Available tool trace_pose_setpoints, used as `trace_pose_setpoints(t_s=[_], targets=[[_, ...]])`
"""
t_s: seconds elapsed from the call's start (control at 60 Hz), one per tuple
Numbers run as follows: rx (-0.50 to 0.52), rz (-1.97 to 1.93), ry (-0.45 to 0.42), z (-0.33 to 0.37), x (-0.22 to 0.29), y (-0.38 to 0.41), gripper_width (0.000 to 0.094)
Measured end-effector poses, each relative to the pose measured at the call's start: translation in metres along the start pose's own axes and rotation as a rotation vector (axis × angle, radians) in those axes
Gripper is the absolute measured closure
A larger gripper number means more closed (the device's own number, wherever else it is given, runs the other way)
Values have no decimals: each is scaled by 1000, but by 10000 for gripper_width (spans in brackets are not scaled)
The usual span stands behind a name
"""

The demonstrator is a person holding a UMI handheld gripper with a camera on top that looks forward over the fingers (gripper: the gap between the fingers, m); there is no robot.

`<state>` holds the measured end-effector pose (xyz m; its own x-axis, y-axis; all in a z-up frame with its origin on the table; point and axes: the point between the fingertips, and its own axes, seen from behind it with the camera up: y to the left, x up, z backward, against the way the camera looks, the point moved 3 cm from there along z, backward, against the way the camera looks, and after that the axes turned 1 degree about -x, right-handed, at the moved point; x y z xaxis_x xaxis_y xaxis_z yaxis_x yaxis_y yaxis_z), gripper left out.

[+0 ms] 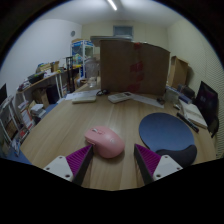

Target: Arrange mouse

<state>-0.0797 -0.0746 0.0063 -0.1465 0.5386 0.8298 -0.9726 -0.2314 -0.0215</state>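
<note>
Mouse (104, 141): smooth pink plastic with a soft sheen. Desk (60, 135): light wood-grain top, matt, faintly reflective. Mat (166, 131): round, dark blue, matt, cloth-like. Box (133, 66) at the desk's far edge: plain brown cardboard, dull. Gripper (113, 163), fingers apart, the mouse just ahead of the left one: magenta pads (78, 161), matt, on pale plastic fingers.
</note>
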Motion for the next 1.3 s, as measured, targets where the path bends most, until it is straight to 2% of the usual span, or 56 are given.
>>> trace_pose_setpoints(t_s=[0.1, 0.317, 0.4, 0.417, 0.483, 0.533, 0.667, 0.75, 0.883, 1.017, 1.1, 1.3], targets=[[19, -29, 13, -21, 12, -1, 86], [-34, -63, 19, -63, 39, -12, 85], [-51, -72, 22, -72, 44, -13, 139], [-56, -76, 22, -73, 45, -13, 115], [-79, -90, 27, -76, 46, -15, 417], [-93, -123, 24, -77, 47, -17, 429], [-129, -133, 20, -74, 46, -22, 559], [-122, -58, -61, -60, 63, -17, 575], [-75, -112, -223, -7, 130, -25, 577], [-170, -81, -329, 37, 171, -93, 579], [-225, -94, -302, 43, 166, -143, 583], [-225, -115, -74, -14, 79, -208, 579]])
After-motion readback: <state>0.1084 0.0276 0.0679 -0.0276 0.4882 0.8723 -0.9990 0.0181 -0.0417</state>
